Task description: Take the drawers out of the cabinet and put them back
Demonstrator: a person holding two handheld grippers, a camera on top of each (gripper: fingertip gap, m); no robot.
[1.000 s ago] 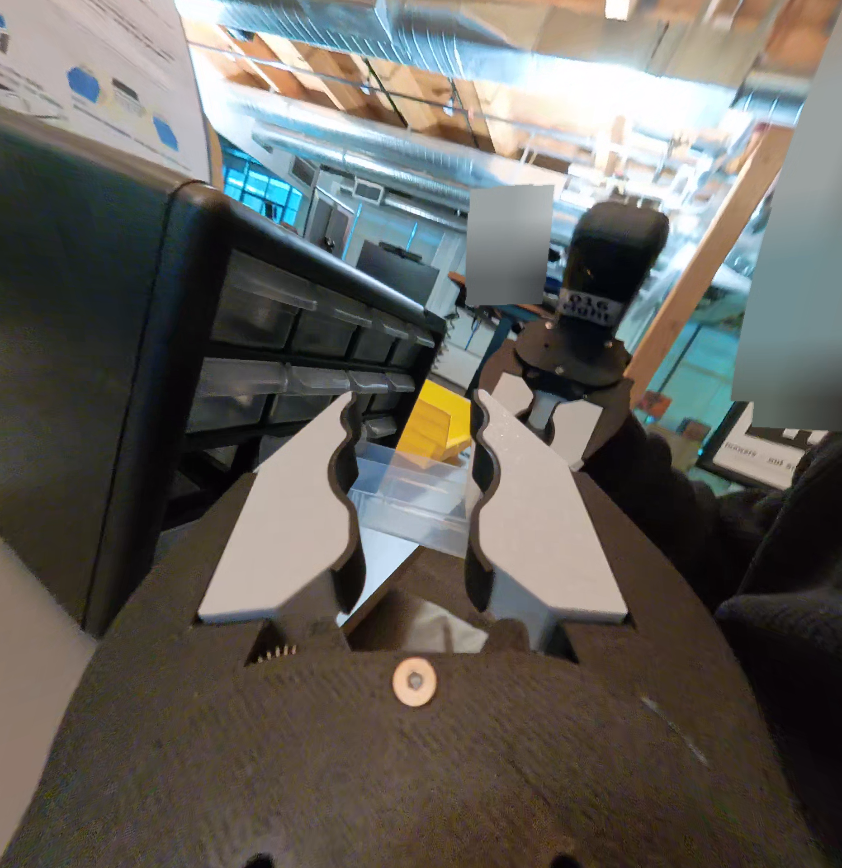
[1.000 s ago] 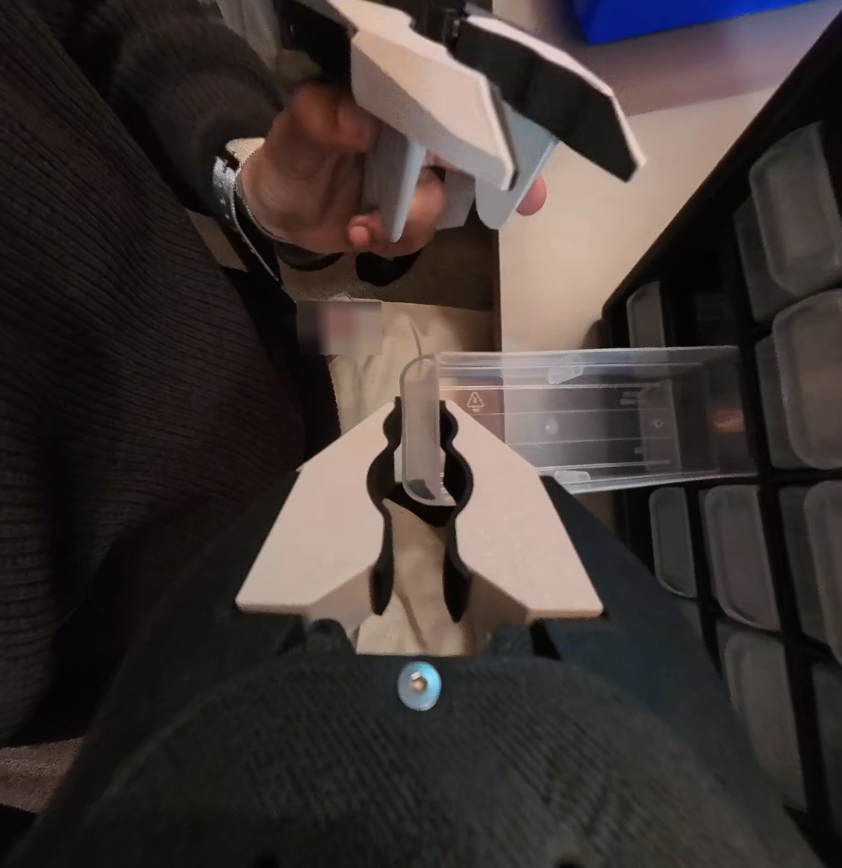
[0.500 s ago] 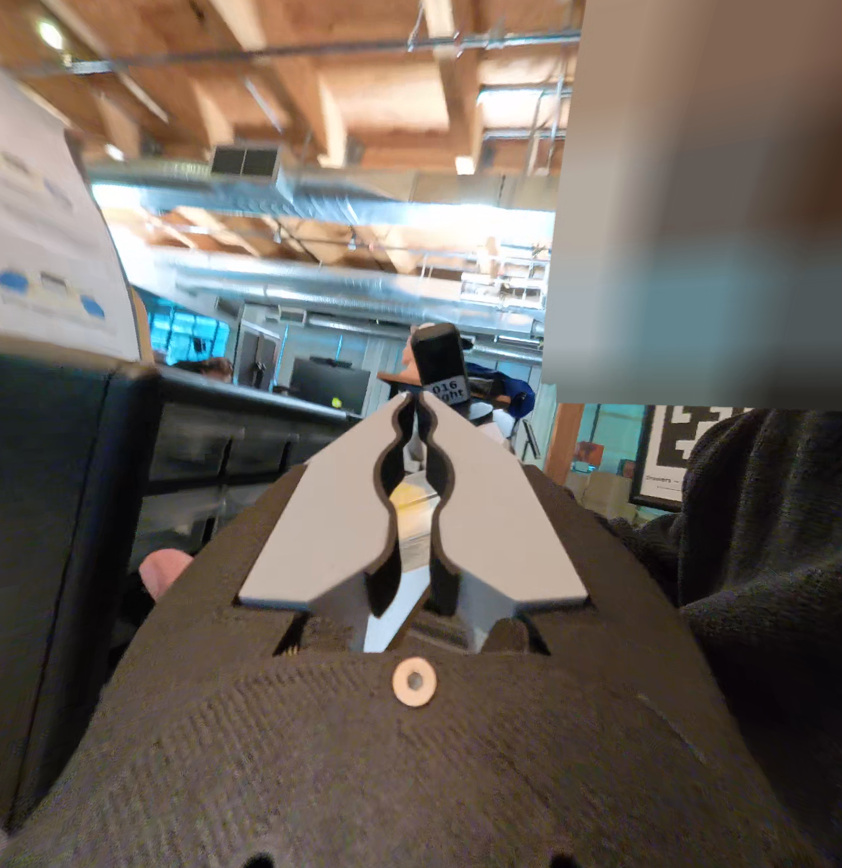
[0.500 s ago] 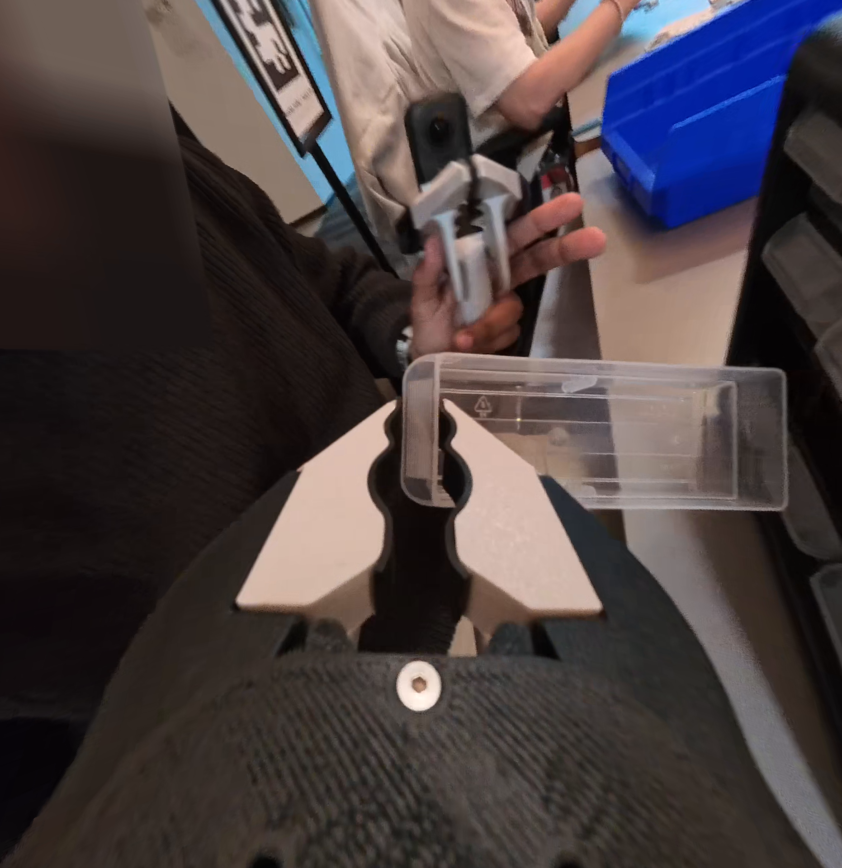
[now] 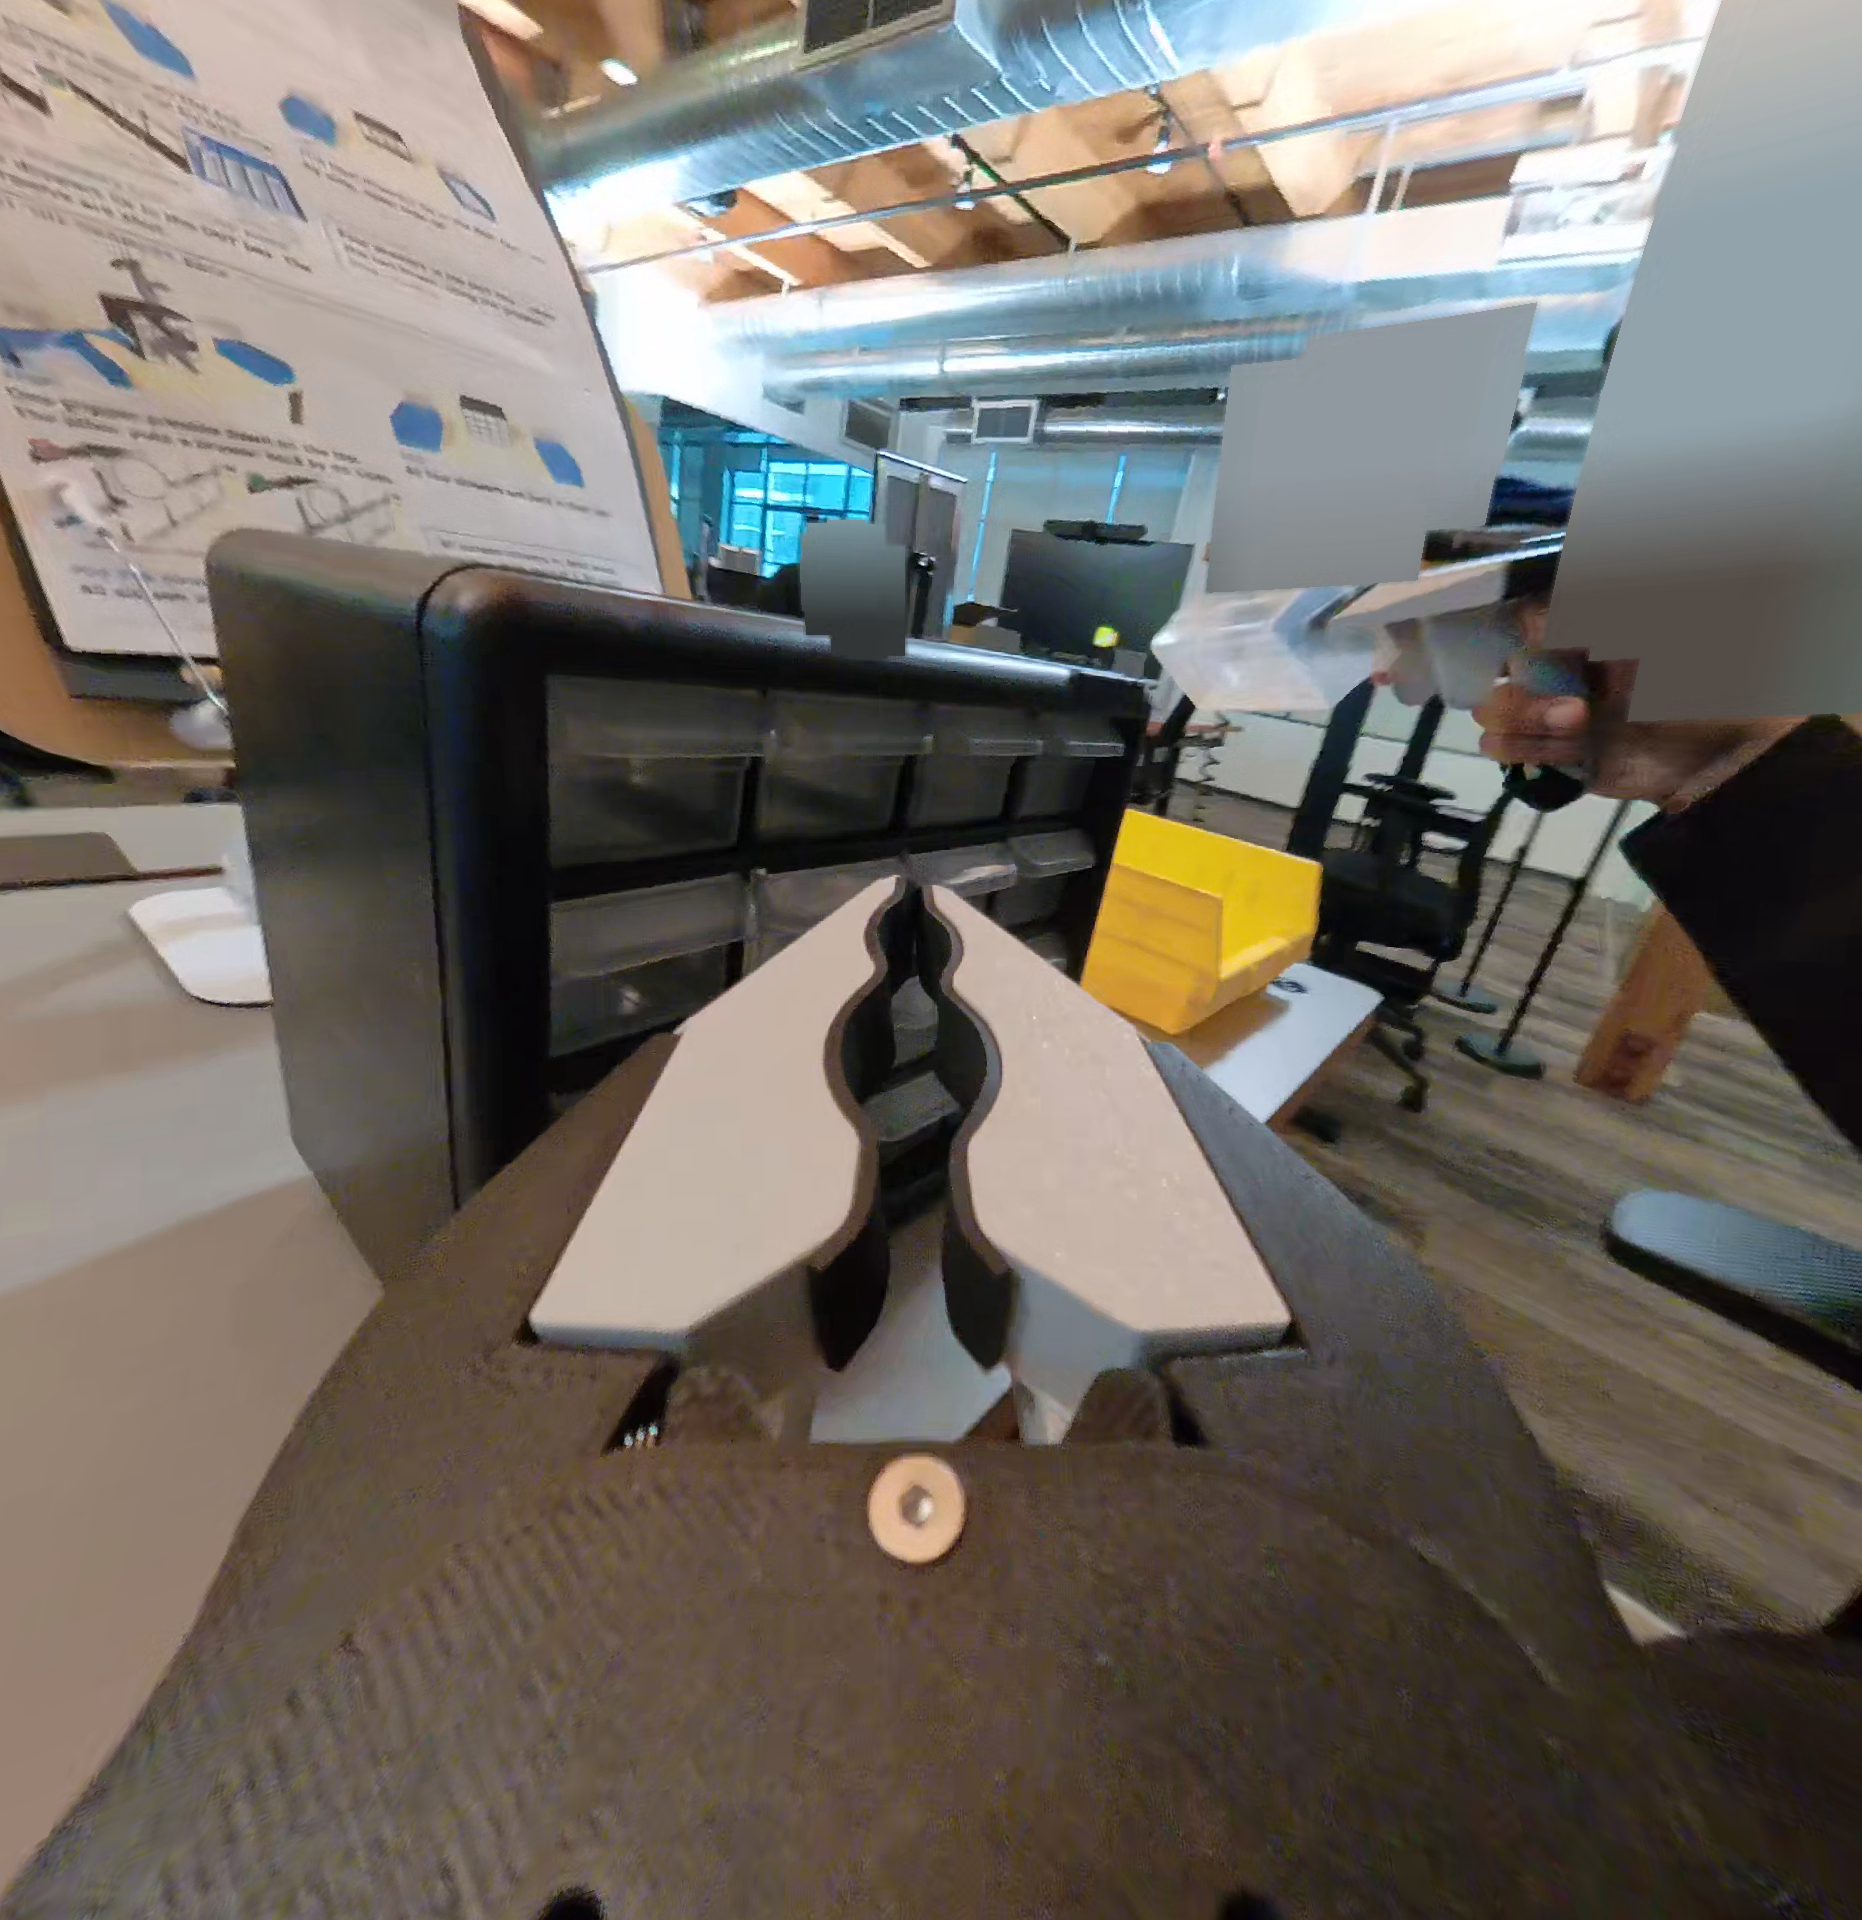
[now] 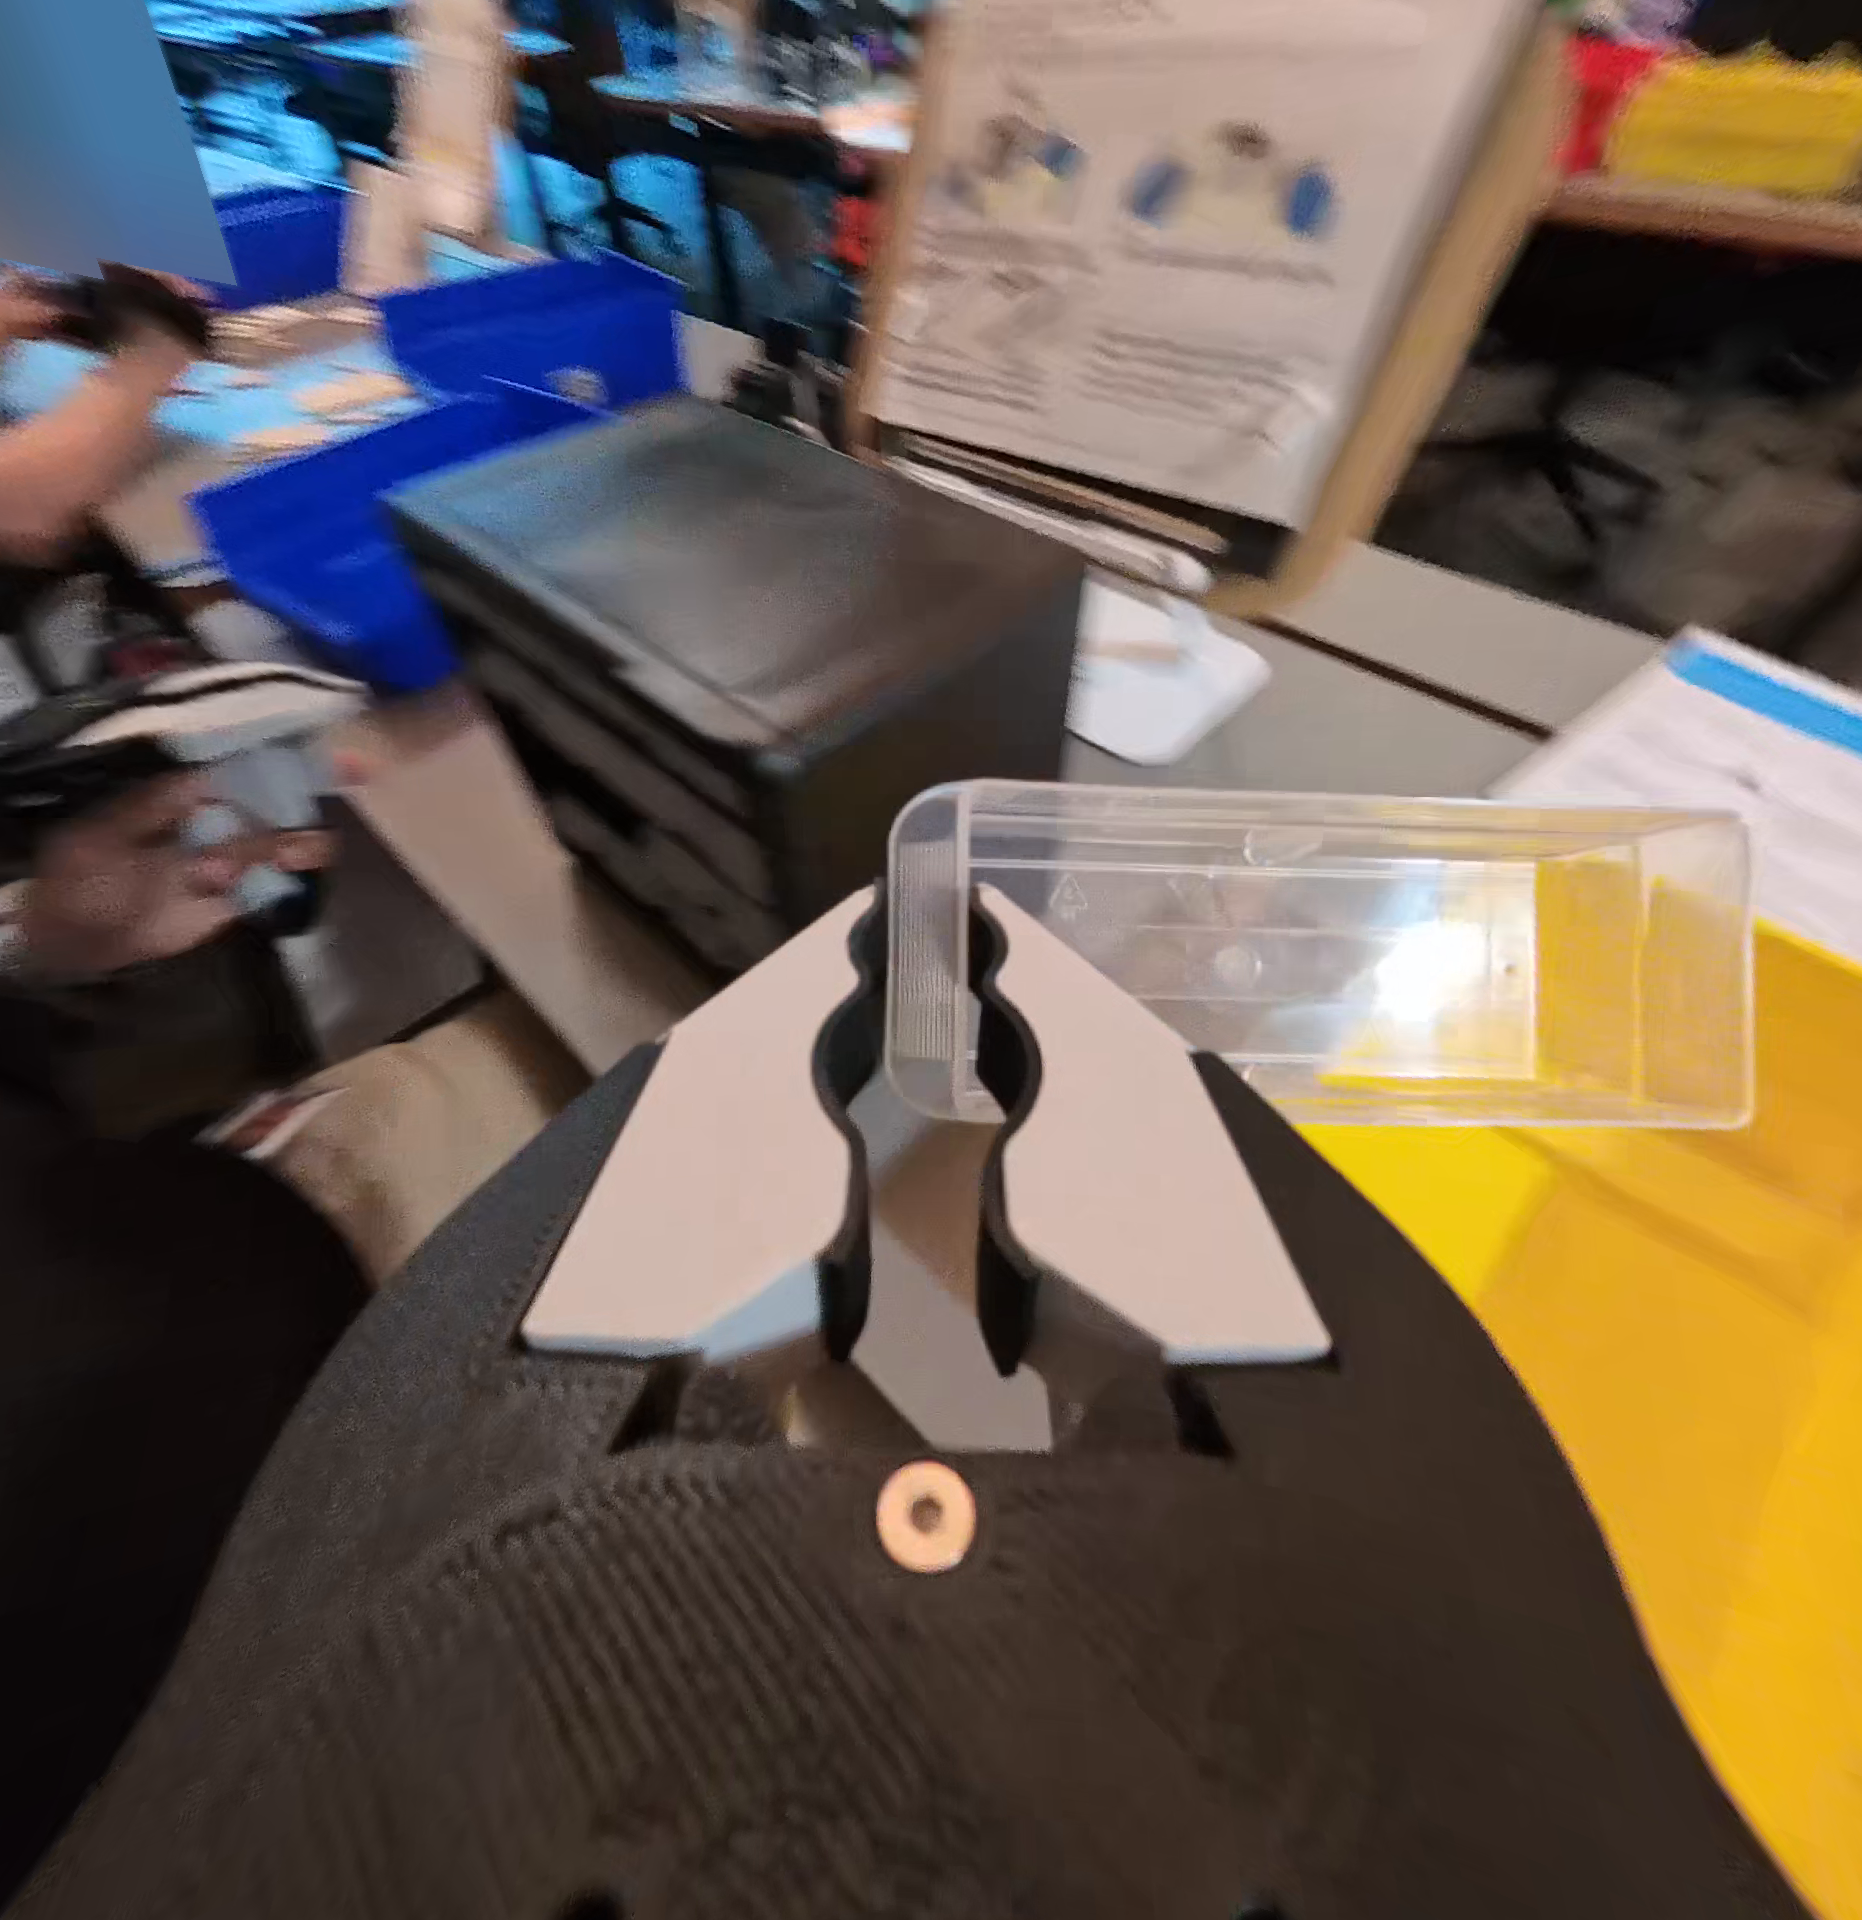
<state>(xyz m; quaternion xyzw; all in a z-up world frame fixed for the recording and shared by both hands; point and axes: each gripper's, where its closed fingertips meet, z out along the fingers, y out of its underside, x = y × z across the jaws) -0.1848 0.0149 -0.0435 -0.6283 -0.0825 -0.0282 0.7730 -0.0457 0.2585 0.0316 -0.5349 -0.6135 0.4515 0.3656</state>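
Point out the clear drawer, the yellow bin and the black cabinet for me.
clear drawer [image 6: 1322, 966], right wrist view, on its long transparent side wall.
yellow bin [image 5: 1207, 914], left wrist view, on its front wall.
black cabinet [image 5: 355, 831], left wrist view, on its bare side panel.

Right claw [image 6: 927, 904] carried drawer [image 6: 1322, 966] from cabinet [image 6: 719, 613] to above yellow bin [image 6: 1633, 1351].

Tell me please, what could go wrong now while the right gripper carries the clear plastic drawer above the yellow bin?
1. The right gripper pinches only the front lip of the clear plastic drawer, whose body sticks out sideways; it may twist or slip.
2. If it slips, it would likely fall into the yellow plastic bin beneath.
3. The right wrist view is motion-blurred; a fast swing could loosen the grip.
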